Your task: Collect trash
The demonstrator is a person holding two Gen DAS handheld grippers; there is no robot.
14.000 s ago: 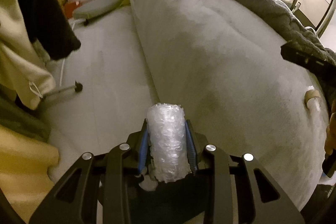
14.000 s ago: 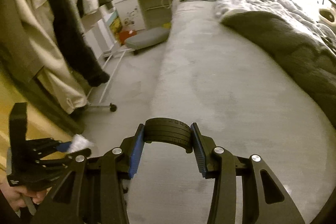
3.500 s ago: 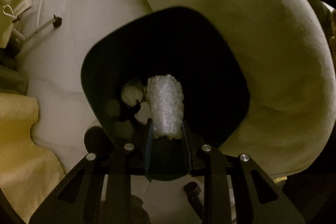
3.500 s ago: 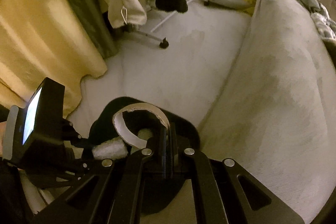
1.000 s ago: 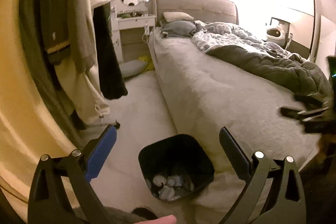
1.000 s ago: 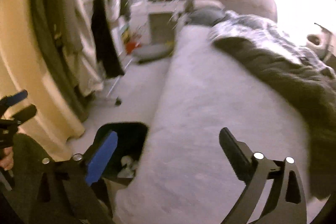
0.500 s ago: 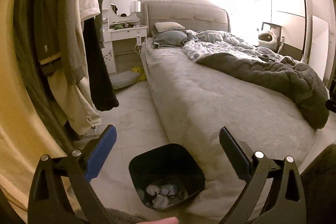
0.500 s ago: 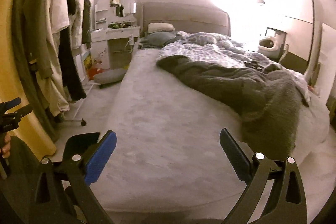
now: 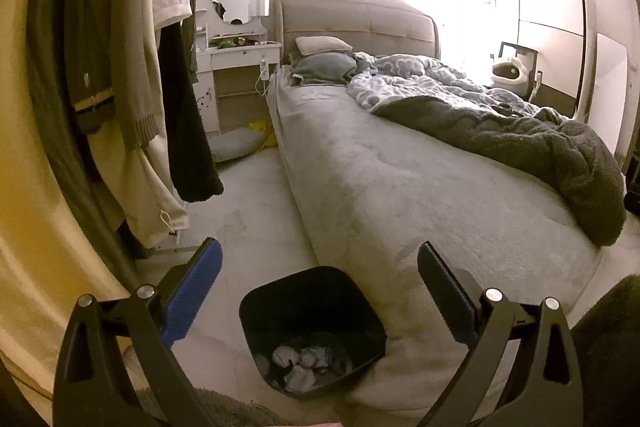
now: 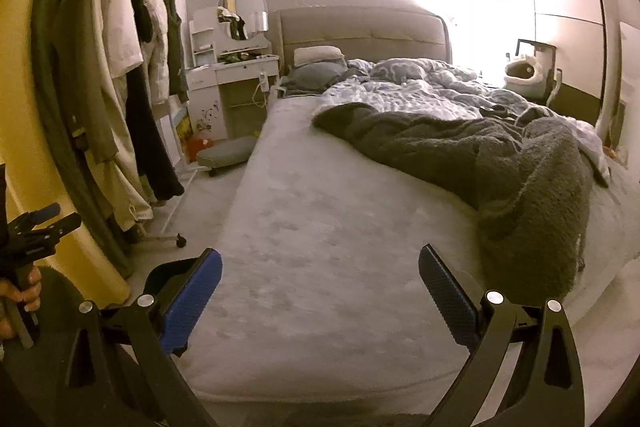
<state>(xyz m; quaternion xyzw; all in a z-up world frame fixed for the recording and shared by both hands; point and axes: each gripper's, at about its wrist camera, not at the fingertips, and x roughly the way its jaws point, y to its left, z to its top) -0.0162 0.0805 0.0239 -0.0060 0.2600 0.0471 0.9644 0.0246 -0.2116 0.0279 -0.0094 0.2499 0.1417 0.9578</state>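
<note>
Your left gripper (image 9: 318,277) is spread wide and holds nothing; its fingers (image 9: 192,291) carry ribbed blue pads on black angular frames with bright round bolts. Below and between those jaws, well apart from them, stands the bin (image 9: 360,311), a black, smooth-walled tub with a rounded square mouth. It sits on the pale floor (image 9: 248,211), hard against the foot corner of the bed (image 9: 400,187). At the bottom of the bin lies the trash (image 9: 306,361): pale crumpled wads heaped together.

Your right gripper (image 10: 320,281) is likewise wide apart and empty, its jaws framing the bed's flat, plush grey cover. From that side, only a dark edge of the bin shows behind the left blue pad, beside the bed. A shaggy dark blanket (image 10: 520,163) is bunched on the far half of the bed. Limp clothes (image 9: 132,75) hang across the floor from the bed.
</note>
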